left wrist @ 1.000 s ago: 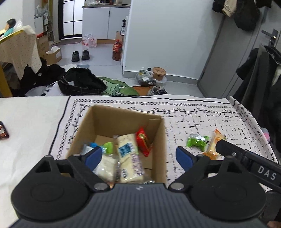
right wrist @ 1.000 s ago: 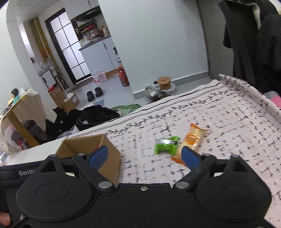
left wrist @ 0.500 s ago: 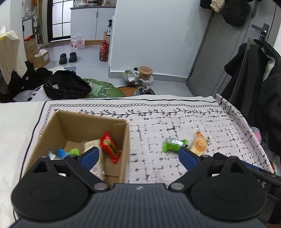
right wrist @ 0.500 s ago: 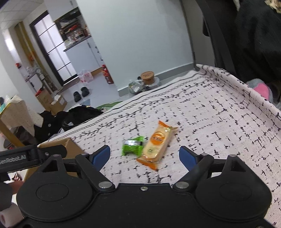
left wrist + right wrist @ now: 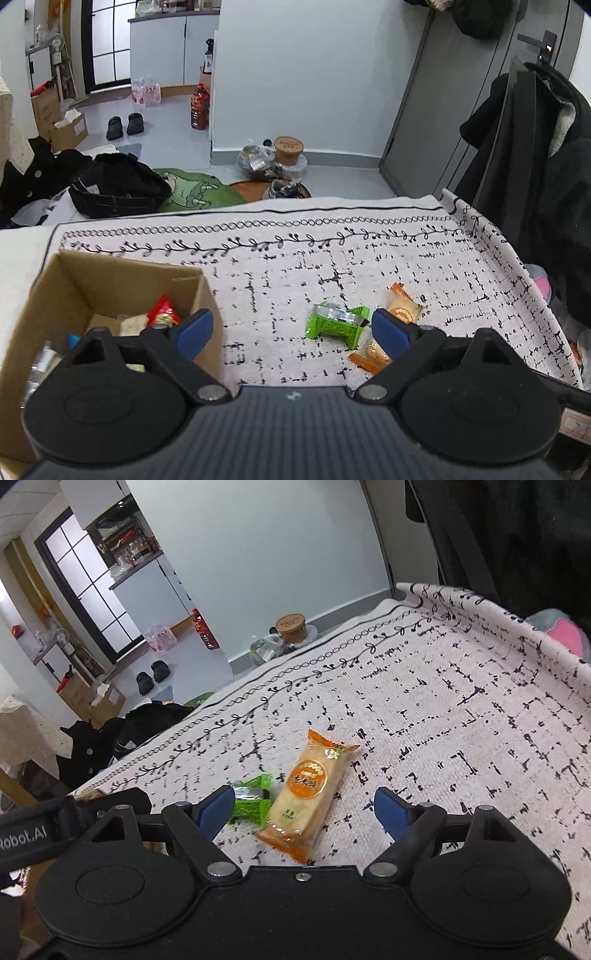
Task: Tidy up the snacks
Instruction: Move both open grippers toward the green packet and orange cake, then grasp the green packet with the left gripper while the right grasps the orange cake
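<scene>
Right hand-held gripper (image 5: pixel 304 810), jaws spread and just narrowing, is held empty over the orange packet (image 5: pixel 308 794) and green packet (image 5: pixel 251 803) left on the surface (image 5: pixel 461 709); several snacks are already boxed (image 5: pixel 110 288).

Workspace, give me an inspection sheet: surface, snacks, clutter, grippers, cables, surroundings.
Surface: patterned cloth on the table.
Job's things: cardboard box holding several packets, a red packet on top; green packet and orange packet side by side on the cloth, outside the box.
Clutter: nothing seen on the cloth.
Grippers: left gripper open, nothing between its jaws, which have just been closing a little; right gripper open over the orange packet, pads apart from it, jaws just closing slightly.
Cables: nothing seen.
Surroundings: black bag, slippers, red bottle on the floor; dark coats hanging.
</scene>
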`<state>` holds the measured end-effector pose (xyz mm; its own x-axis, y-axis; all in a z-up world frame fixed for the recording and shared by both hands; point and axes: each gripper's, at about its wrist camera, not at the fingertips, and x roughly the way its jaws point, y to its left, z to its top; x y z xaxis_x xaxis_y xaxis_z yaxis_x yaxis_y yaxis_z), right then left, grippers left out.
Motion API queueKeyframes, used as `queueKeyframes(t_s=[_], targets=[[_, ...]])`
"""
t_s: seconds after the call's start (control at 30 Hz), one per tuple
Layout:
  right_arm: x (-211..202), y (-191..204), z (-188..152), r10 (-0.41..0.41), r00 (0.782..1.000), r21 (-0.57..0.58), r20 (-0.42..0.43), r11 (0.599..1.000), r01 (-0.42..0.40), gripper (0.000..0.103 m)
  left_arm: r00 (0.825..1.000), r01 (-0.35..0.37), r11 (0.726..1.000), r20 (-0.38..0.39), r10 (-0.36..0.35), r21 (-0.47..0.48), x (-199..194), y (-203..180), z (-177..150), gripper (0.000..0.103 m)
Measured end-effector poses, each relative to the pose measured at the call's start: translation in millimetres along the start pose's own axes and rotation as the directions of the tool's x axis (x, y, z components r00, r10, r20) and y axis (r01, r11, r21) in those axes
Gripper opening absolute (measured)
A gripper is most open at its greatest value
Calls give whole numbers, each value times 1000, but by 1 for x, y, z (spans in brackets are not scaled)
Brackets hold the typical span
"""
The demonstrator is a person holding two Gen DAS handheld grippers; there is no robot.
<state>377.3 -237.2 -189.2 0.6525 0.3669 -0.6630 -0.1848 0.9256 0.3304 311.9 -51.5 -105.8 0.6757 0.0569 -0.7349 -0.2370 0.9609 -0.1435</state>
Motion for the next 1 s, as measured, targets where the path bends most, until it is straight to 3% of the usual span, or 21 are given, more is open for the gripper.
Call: queueKeyframes(t_s=[0.27, 0.43, 0.47, 0.63, 0.73, 1.0], targets=[[31, -7, 1, -13, 999, 27, -40, 1000, 14, 81, 999, 7, 1000, -36, -7, -5, 28, -9, 1, 69], [50, -2, -1, -27, 997, 7, -69, 1000, 27, 79, 999, 1, 1000, -46, -1, -15, 41, -10, 4, 67], [50, 0, -2, -35, 997, -3, -67, 999, 35, 77, 999, 0, 1000, -51, 0, -18, 44, -9, 4, 65], [47, -8, 0, -91, 993, -27, -71, 996, 89, 38, 997, -7, 1000, -75, 7, -6, 58, -10, 8, 64], [42, -21, 2, -65, 993, 5, -98, 998, 66, 34, 996, -4, 1000, -87, 4, 4, 64, -13, 8, 64], [16, -44, 0, -98, 990, 40, -102, 994, 102, 34, 991, 24, 1000, -132, -25, -9, 84, -27, 5, 69]])
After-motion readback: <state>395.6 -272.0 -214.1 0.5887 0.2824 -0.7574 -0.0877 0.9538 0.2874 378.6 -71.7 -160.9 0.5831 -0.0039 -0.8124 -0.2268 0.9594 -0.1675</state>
